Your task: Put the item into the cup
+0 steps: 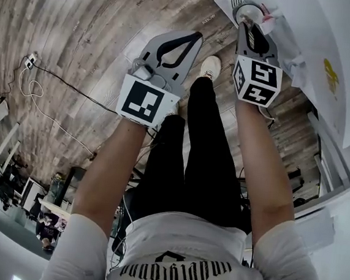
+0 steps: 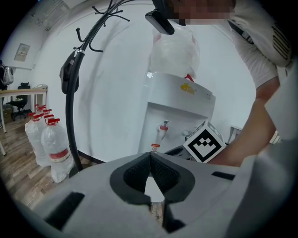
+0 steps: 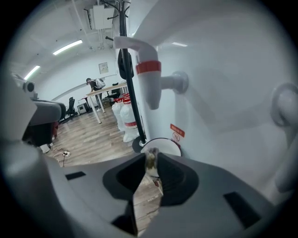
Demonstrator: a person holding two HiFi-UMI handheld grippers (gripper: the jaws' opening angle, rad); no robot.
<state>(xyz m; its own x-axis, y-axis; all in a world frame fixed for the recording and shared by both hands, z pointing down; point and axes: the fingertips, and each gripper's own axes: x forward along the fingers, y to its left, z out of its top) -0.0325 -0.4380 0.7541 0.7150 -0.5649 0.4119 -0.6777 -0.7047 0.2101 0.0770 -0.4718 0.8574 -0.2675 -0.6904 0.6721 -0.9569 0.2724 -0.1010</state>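
My right gripper (image 3: pixel 151 159) pinches a small brownish item (image 3: pixel 150 160) between its jaw tips, just above the round rim of a white cup (image 3: pixel 170 146). The cup stands under the red-banded tap (image 3: pixel 148 74) of a white water dispenser. In the head view that gripper (image 1: pixel 247 26) reaches to the cup (image 1: pixel 247 11) at the top right. The left gripper (image 1: pixel 194 38) hangs over the floor at centre left, jaws shut and with nothing in them; its tips (image 2: pixel 150 154) meet in its own view.
The white water dispenser (image 1: pixel 314 39) fills the right side, with a second tap (image 3: pixel 284 104) further right. A black coat stand (image 2: pixel 70 93) and several water bottles (image 2: pixel 56 148) stand by the wall. Below me are wooden floor and the person's legs (image 1: pixel 205 145).
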